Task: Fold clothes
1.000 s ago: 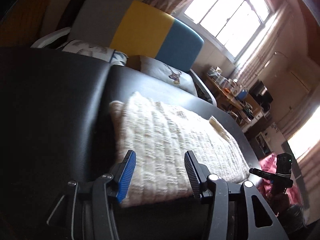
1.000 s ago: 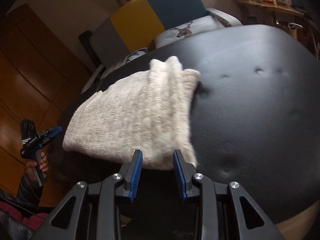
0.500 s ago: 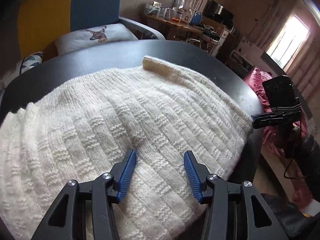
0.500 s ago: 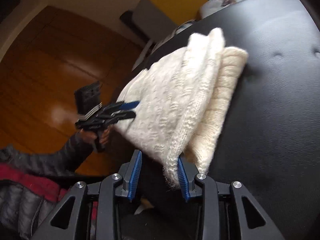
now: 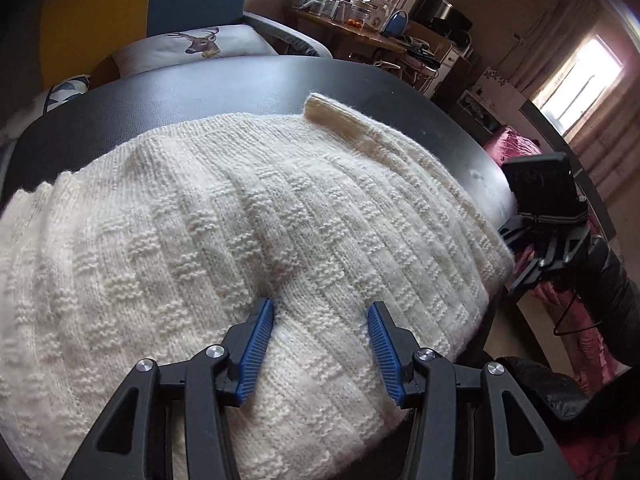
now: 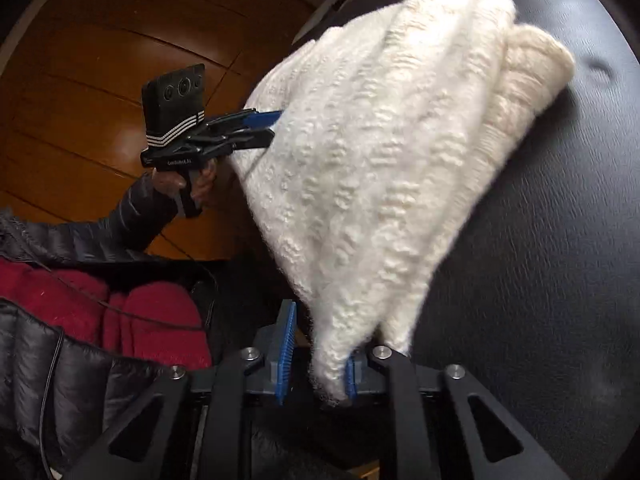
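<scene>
A folded cream sweater point(image 5: 248, 240) is spread on the black surface point(image 5: 224, 84). Its near edge is overlapped by the left gripper point(image 5: 320, 320), fingers spread; its corner sits between the right gripper point(image 6: 316, 360) fingers, not clamped.

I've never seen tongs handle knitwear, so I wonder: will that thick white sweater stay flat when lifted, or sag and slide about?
Probably sag: the white sweater already hangs in soft folds from the right tongs. It looks bulky but likely light, being loose, fluffy knit. It seems unlikely to slip, since the fuzzy yarn should catch on the ribbed blue pads.
</scene>
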`<state>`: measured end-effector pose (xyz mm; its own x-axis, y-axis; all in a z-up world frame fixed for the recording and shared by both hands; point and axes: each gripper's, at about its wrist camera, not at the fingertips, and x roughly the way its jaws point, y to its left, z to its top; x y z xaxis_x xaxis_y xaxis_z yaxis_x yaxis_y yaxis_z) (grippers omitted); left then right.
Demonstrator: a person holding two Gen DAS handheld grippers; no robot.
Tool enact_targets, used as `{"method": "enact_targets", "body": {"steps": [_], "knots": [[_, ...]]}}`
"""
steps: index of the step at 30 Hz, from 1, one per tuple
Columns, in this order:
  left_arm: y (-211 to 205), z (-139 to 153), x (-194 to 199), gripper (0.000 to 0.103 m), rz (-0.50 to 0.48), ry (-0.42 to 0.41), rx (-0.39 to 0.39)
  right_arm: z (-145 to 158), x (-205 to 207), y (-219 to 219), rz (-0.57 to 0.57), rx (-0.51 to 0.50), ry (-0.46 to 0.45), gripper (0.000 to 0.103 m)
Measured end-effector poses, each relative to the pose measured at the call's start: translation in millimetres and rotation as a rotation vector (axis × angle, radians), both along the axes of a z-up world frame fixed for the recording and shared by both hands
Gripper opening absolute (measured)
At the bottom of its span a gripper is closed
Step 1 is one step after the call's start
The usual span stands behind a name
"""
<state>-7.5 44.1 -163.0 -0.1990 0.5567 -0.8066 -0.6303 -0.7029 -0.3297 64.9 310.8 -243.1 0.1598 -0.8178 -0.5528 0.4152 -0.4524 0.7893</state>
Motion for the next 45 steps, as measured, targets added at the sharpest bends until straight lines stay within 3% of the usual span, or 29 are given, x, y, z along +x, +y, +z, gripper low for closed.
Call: {"method": "enact_targets", "body": {"steps": [1, 3, 6, 8, 11, 15, 18, 21, 27, 30, 32, 33, 34, 35, 36, 37, 39, 41, 43, 45], "knots": [[-1, 0, 0, 0.050, 0.000, -0.007, 0.006, -3, 1, 6, -0.010, 0.017, -0.018, 0.008], [-4, -1, 0, 0.050, 0.006, -0.020, 0.021, -4, 3, 12, -0.040, 0.020, -0.025, 0.008], [-5, 3, 0, 0.050, 0.025, -0.029, 0.034, 5, 5, 12, -0.066, 0.052, -0.006, 0.012], [-3, 8, -1, 0.050, 0.033, -0.031, 0.031, 19, 6, 22, -0.102, 0.086, 0.023, 0.027], [-4, 28, -3, 0.050, 0.030, -0.002, 0.102, 40, 8, 37, -0.157, 0.137, 0.066, 0.029], [19, 48, -9, 0.055, -0.008, 0.085, 0.153, 67, -10, 59, -0.367, 0.234, 0.161, 0.030], [41, 44, -19, 0.056, -0.036, 0.125, 0.122, 85, -36, 50, -0.532, 0.357, 0.298, 0.030], [59, 39, -30, 0.056, -0.050, 0.149, 0.088, 92, -61, 22, -0.541, 0.448, 0.444, 0.030], [76, 25, -57, 0.056, -0.043, 0.200, 0.006, 73, -91, -28, -0.428, 0.702, 0.575, 0.030], [83, 8, -73, 0.062, -0.052, 0.157, -0.055, 60, -95, -41, -0.393, 0.810, 0.619, 0.029], [88, -6, -84, 0.063, -0.049, 0.126, -0.103, 51, -97, -50, -0.369, 0.882, 0.647, 0.021], [88, -8, -87, 0.061, -0.039, 0.117, -0.093, 46, -98, -54, -0.357, 0.918, 0.662, 0.021], [87, -10, -89, 0.050, -0.029, 0.108, -0.081, 47, -96, -53, -0.370, 0.961, 0.680, 0.017], [87, -12, -91, 0.035, -0.019, 0.099, -0.069, 46, -95, -51, -0.382, 1.004, 0.695, 0.014], [81, -4, -91, 0.006, 0.013, 0.111, -0.020, 43, -96, -44, -0.403, 1.030, 0.668, 0.014], [76, 5, -92, 0.006, 0.045, 0.124, 0.031, 40, -96, -36, -0.425, 1.056, 0.641, 0.014], [69, 9, -101, 0.006, 0.113, 0.142, 0.050, 35, -96, -23, -0.488, 1.071, 0.611, 0.014], [71, -14, -120, 0.006, 0.163, 0.082, -0.029, 34, -96, -12, -0.540, 1.067, 0.587, 0.014], [62, -32, -134, 0.006, 0.215, -0.025, 0.050, 35, -94, -10, -0.553, 1.057, 0.594, 0.015], [37, -25, -125, 0.010, 0.258, -0.007, 0.067, 35, -93, -10, -0.559, 1.056, 0.604, 0.015]]}}
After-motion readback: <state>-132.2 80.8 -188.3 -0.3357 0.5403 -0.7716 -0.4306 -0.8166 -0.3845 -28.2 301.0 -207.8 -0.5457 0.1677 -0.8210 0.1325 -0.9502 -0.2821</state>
